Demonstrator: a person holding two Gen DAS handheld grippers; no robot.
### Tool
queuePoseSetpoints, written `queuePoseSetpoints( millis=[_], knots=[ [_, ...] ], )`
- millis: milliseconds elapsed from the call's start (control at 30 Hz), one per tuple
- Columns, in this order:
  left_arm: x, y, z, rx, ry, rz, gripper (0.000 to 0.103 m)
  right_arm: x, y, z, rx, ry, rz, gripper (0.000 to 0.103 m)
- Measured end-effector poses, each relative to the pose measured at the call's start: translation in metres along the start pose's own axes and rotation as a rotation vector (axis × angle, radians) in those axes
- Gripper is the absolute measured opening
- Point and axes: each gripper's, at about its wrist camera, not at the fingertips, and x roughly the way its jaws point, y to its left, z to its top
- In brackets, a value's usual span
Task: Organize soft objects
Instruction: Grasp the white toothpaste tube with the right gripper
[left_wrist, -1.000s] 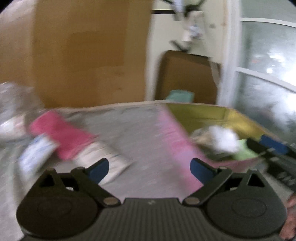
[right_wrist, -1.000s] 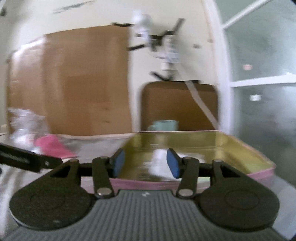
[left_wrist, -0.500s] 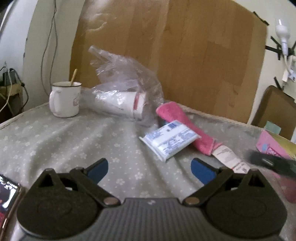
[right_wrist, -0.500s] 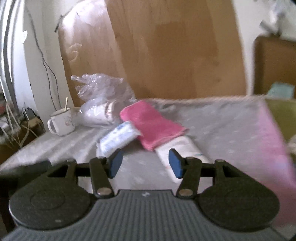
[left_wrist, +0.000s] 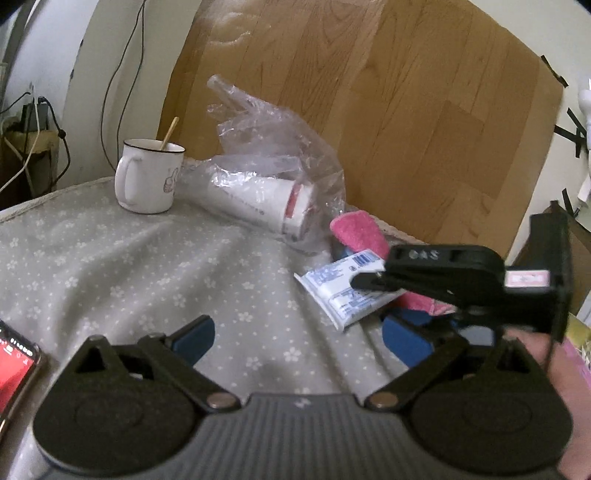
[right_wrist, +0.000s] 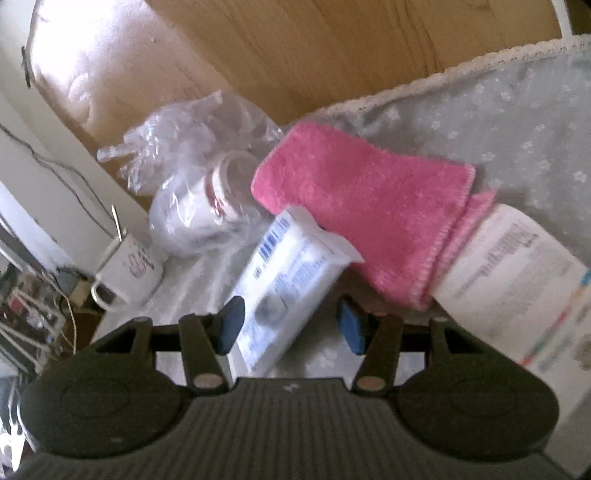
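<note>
A grey cloth (left_wrist: 110, 266) printed with small white flowers is covering the desk, wrinkling toward the middle and showing a lace-trimmed edge (right_wrist: 461, 70) at the far side. Behind it a large board with a wood-grain finish (left_wrist: 388, 110) is leaning against a pale wall (left_wrist: 122, 48), and a thin dark cable (left_wrist: 110, 74) is hanging down that wall. Off the left edge, a tangle of wires and plugs (left_wrist: 26, 122) is sitting in shadow. Soft daylight is washing over the board's upper left corner (right_wrist: 81, 62), leaving it glowing white.
</note>
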Motion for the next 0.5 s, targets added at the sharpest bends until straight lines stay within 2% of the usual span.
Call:
queuePoseSetpoints(
  millis=[67, 100, 133, 267, 500],
  knots=[
    [-0.001, -0.001, 0.0, 0.002, -0.005, 0.001, 0.102, 0.007, 0.003, 0.003, 0.015, 0.006, 0.018, 0.054],
    [-0.001, -0.001, 0.0, 0.003, -0.006, 0.003, 0.102, 0.009, 0.003, 0.004, 0.022, 0.012, 0.024, 0.036],
    [0.0, 0.0, 0.0, 0.002, -0.007, 0.004, 0.102, 0.01, 0.003, 0.004, 0.026, 0.025, 0.04, 0.035],
    [0.001, 0.002, 0.001, -0.012, -0.001, 0.008, 0.102, -0.006, 0.002, 0.003, 0.017, -0.005, 0.078, 0.02],
    [0.001, 0.003, 0.002, -0.017, 0.006, 0.006, 0.102, -0.077, -0.024, -0.02, -0.026, -0.036, 0.096, 0.017]
  ],
)
